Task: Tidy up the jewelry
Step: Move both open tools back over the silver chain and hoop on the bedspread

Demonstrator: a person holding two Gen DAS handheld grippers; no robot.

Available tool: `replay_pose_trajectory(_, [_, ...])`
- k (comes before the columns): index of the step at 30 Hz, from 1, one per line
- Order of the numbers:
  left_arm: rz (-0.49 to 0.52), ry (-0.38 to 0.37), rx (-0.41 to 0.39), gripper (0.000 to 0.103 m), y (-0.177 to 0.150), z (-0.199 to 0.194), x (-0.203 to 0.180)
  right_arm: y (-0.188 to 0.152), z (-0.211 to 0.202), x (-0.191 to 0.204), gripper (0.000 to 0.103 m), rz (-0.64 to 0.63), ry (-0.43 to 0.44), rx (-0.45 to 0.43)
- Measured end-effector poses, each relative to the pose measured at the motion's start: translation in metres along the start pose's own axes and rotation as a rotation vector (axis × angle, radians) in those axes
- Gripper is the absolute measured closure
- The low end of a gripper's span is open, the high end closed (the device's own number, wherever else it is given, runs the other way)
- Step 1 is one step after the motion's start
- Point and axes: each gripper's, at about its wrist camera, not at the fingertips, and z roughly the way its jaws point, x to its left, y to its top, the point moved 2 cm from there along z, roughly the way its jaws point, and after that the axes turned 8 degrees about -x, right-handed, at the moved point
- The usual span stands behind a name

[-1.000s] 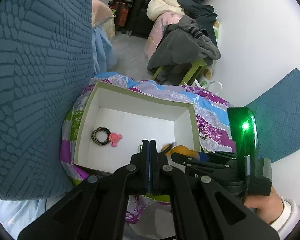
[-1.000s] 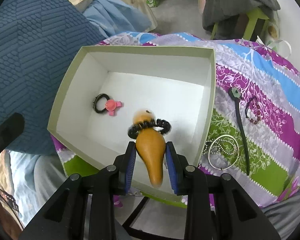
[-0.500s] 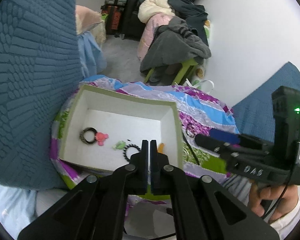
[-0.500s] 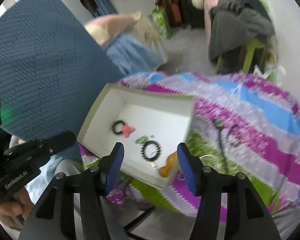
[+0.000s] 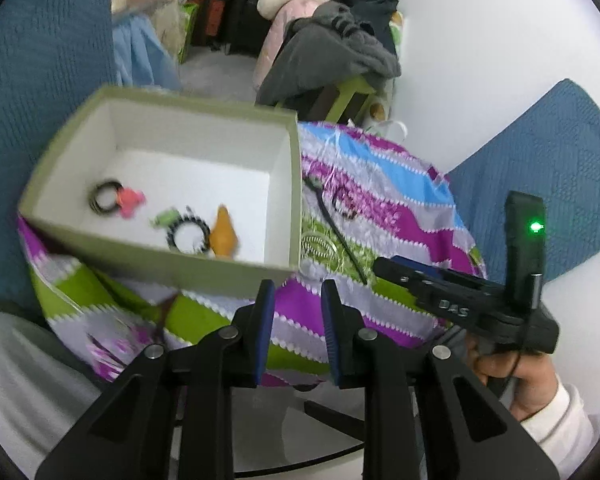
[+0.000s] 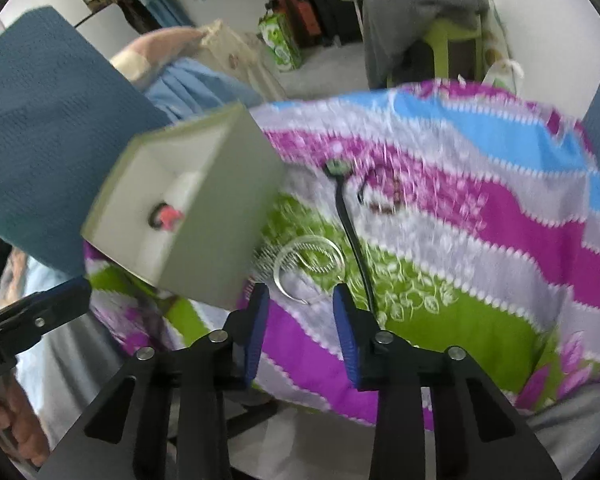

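An olive box (image 5: 160,256) with a white inside sits on a colourful striped cloth (image 5: 380,208). In it lie a black ring with a pink charm (image 5: 116,200), a black beaded bracelet (image 5: 188,236) and an orange clip (image 5: 222,234). On the cloth right of the box lie a silver hoop (image 6: 308,262), a black strap (image 6: 350,224) and a dark bead bracelet (image 6: 382,194). My left gripper (image 5: 296,292) is open and empty, in front of the box. My right gripper (image 6: 298,296) is open and empty, just before the hoop; it also shows in the left wrist view (image 5: 452,292).
A blue textured cushion (image 5: 28,80) stands left of the box, another (image 5: 540,168) at the right. A green stool piled with grey clothes (image 5: 332,60) stands behind the table. A white wall is at the right.
My right gripper let go of the orange clip into the box, opened and swung right toward the silver hoop. My left gripper opened from shut and shifted right.
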Motion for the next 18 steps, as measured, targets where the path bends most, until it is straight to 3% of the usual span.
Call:
replay_pose_trajectory(5, [-0.05,0.012,0.018,0.079,-0.021,0.029,0.002,-0.014,0.038,-0.009,0.076,-0.027,-0.005,0.021])
replay_pose_trajectory(10, [-0.1,0.058,0.031,0.079,-0.031,0.05,0.009,-0.014,0.061,-0.004,0.076,-0.094,-0.065,0.03])
replay_pose_trajectory(16, [-0.124,0.119,0.038,0.079,-0.036,0.067,0.011,-0.014,0.075,0.018,0.079,-0.31,-0.2,-0.003])
replay_pose_trajectory(18, [-0.131,0.129,0.043,0.079,-0.037,0.071,0.013,-0.017,0.077,0.024,0.091,-0.343,-0.215,-0.011])
